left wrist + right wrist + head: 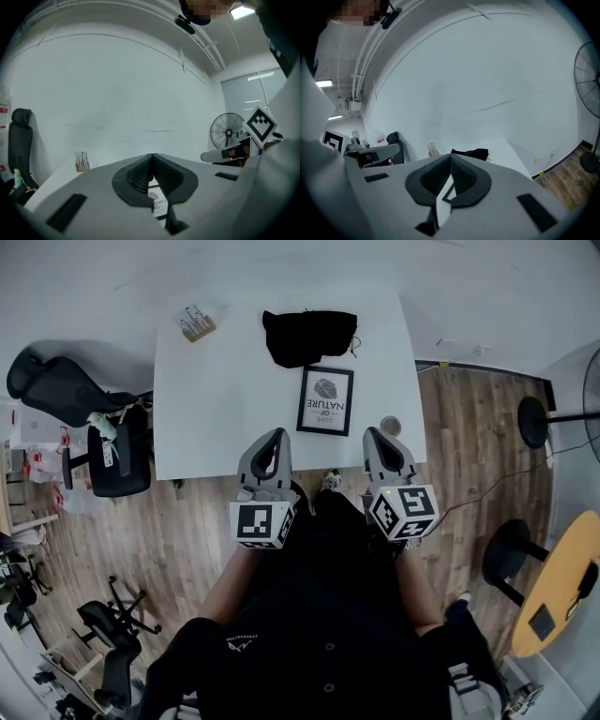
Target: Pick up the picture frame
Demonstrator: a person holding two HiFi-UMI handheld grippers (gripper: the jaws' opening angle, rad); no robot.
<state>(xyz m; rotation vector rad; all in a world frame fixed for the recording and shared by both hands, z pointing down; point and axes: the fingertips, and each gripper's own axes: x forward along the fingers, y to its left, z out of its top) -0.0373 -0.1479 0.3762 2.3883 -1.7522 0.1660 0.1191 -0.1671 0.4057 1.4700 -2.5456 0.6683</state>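
The picture frame point(325, 400), black-rimmed with a white print, lies flat on the white table point(216, 399), right of centre and towards the near edge. My left gripper point(275, 436) hovers at the table's near edge, just left of the frame, shut and holding nothing. My right gripper point(373, 435) hovers just right of the frame, also shut and holding nothing. In the left gripper view a piece of the frame point(157, 200) shows below the closed jaws point(151, 156). In the right gripper view only a frame corner point(447, 195) shows under the closed jaws point(451, 156).
A black cloth point(307, 337) lies behind the frame. A small card holder point(197, 323) stands at the far left corner, and a small round object point(390, 425) sits near the right edge. Office chairs point(111, 457) stand left of the table. A fan base point(532, 421) and a round wooden table point(562, 587) stand to the right.
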